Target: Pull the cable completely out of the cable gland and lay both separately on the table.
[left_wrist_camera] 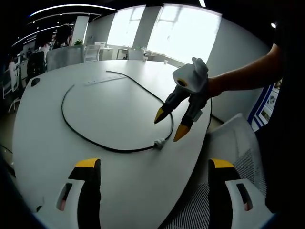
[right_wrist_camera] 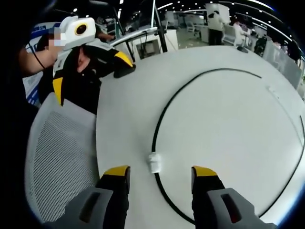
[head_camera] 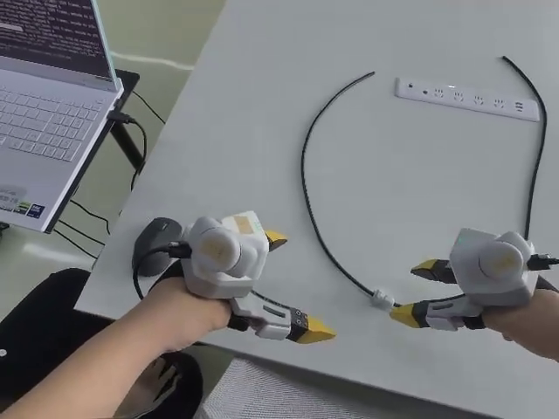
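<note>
Cable gland [head_camera: 381, 299], small white plastic, sits threaded on thin black cable [head_camera: 304, 188] curving across matte white table [head_camera: 244, 131]. Right gripper [head_camera: 415, 291] jaws wide, just beside gland; left gripper [head_camera: 297, 283] wide, empty. Laptop [head_camera: 52, 113] screen text unreadable.

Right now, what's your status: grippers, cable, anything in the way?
Left hand-held gripper open, empty. Right hand-held gripper open, facing cable gland. Cable threaded through gland, on table. Power strip far off.
</note>
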Demonstrator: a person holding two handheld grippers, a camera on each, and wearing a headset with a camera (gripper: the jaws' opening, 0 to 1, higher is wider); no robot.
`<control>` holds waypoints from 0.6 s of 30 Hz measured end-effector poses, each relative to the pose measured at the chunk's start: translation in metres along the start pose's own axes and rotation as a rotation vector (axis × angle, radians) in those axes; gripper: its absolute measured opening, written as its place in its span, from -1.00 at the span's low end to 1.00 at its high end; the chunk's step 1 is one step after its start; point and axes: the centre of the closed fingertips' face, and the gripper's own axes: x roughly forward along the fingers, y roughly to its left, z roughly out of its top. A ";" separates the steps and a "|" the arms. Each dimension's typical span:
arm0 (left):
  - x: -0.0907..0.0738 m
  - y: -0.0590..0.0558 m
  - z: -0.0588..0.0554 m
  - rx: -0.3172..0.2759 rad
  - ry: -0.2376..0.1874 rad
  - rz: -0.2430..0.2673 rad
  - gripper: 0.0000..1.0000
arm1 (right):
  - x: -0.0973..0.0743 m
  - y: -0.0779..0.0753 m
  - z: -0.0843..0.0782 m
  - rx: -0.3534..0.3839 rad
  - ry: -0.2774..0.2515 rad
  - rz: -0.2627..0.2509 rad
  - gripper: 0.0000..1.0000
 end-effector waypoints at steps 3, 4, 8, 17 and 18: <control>-0.001 0.001 -0.001 -0.002 0.001 0.001 0.88 | 0.005 0.001 -0.001 -0.010 0.008 0.015 -0.08; -0.001 0.002 -0.001 -0.002 0.001 0.001 0.88 | 0.008 0.002 -0.003 -0.017 0.019 0.023 -0.08; -0.001 0.002 -0.003 -0.003 0.008 0.000 0.88 | 0.014 0.002 -0.009 -0.035 0.053 0.030 -0.23; -0.005 0.006 -0.007 0.000 0.019 0.001 0.86 | 0.020 0.005 -0.009 -0.052 0.078 0.052 -0.50; -0.005 0.005 -0.007 -0.003 0.021 -0.003 0.85 | 0.021 0.006 -0.008 -0.059 0.078 0.051 -0.51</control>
